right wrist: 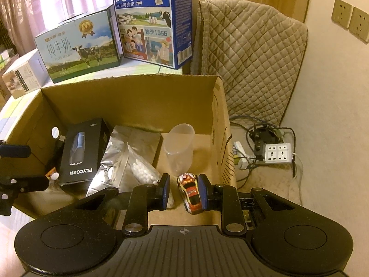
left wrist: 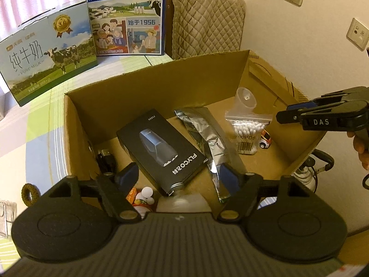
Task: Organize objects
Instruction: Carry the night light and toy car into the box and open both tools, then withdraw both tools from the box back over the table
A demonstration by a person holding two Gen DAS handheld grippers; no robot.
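Toy car (right wrist: pixel 191 192) on box (right wrist: pixel 129 97) floor at the 5 o'clock corner, between right gripper (right wrist: pixel 184 190) fingers, jaws partly open, right pad just beside it. Cup (right wrist: pixel 178 149) at 12 o'clock from car. Left gripper (left wrist: pixel 180 177) wide open, empty, over shaver box (left wrist: pixel 161 150).

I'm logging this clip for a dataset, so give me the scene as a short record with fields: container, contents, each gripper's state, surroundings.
container: open cardboard box
contents: black shaver box, foil pouch, bag of cotton swabs, clear plastic cup, toy car, black cable
left gripper: open, above the shaver box, holding nothing
right gripper: open, fingers either side of the toy car, not closed on it
surroundings: two milk cartons behind the box, quilted cover, power strip
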